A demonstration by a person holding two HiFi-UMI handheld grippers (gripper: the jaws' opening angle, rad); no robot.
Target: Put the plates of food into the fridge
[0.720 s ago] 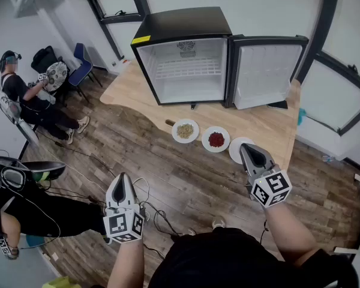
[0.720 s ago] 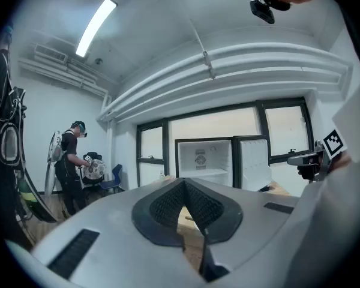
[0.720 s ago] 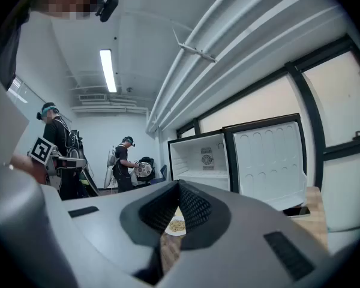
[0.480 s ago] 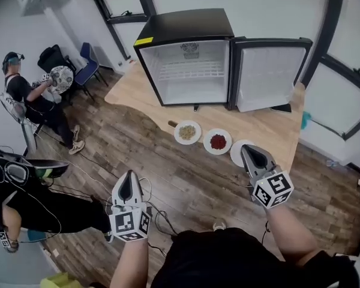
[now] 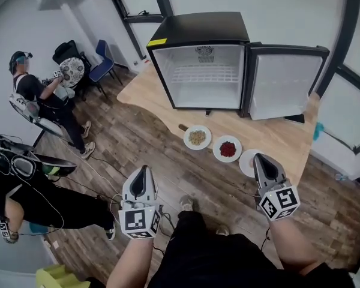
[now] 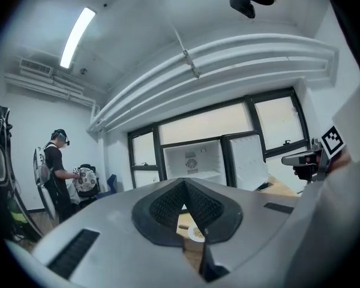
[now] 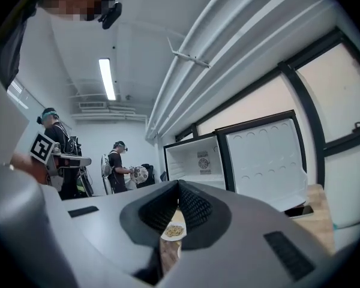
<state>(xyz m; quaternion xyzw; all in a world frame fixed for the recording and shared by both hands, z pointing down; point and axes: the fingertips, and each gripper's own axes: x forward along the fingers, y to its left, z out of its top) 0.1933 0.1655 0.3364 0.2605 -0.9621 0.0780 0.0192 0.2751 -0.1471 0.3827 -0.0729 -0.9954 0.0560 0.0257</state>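
Three white plates stand in a row on the wooden table in front of the fridge. One holds tan food, one red food, and the third plate is partly hidden behind my right gripper. The black fridge stands open and empty, its door swung to the right. My left gripper hangs over the floor, short of the table, shut and empty. My right gripper is shut and empty above the third plate's near edge. In the gripper views, the tan-food plate shows below the closed jaws.
A dark phone lies on the table under the fridge door. A person with a headset stands at the left by a blue chair. Another person and cables are on the wooden floor at lower left.
The fridge and plates have slid right and slightly down in the head view. The left gripper has moved a little right and lower in it. Both grippers stay shut and empty.
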